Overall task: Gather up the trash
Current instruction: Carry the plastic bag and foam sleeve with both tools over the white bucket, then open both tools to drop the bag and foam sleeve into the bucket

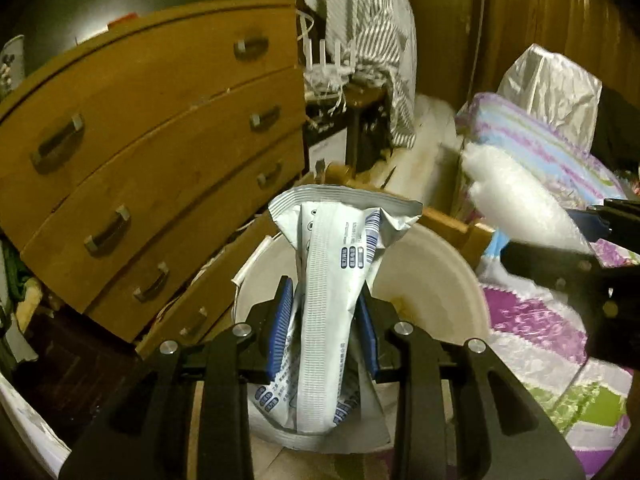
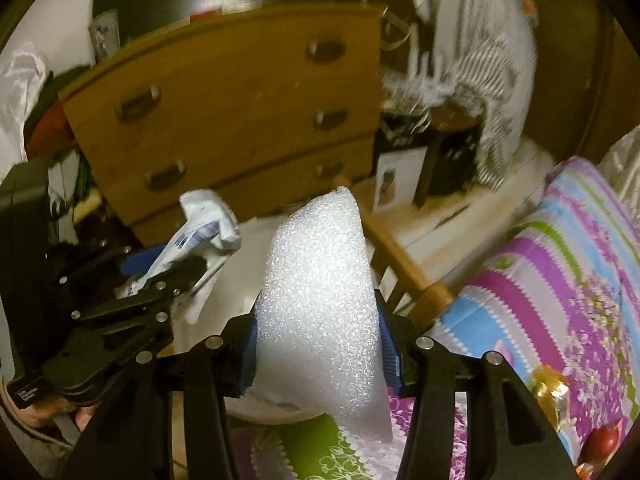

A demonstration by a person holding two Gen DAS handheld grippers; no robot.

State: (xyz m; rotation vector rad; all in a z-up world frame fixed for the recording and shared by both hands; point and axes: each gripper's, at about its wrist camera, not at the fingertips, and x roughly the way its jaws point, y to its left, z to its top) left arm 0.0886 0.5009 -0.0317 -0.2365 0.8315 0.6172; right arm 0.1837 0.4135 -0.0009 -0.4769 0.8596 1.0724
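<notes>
My left gripper is shut on a crumpled white and blue foil wrapper, which stands up between the blue pads above a white bucket. My right gripper is shut on a roll of white foam sheet that sticks out ahead of its fingers. In the left wrist view the foam sheet and the right gripper come in from the right, beside the bucket. In the right wrist view the left gripper with the wrapper sits at the left, over the bucket's pale rim.
A wooden chest of drawers stands close behind the bucket at the left. A bed with a striped purple, blue and green cover fills the right. A wooden chair frame, striped cloth and a silver bag lie behind.
</notes>
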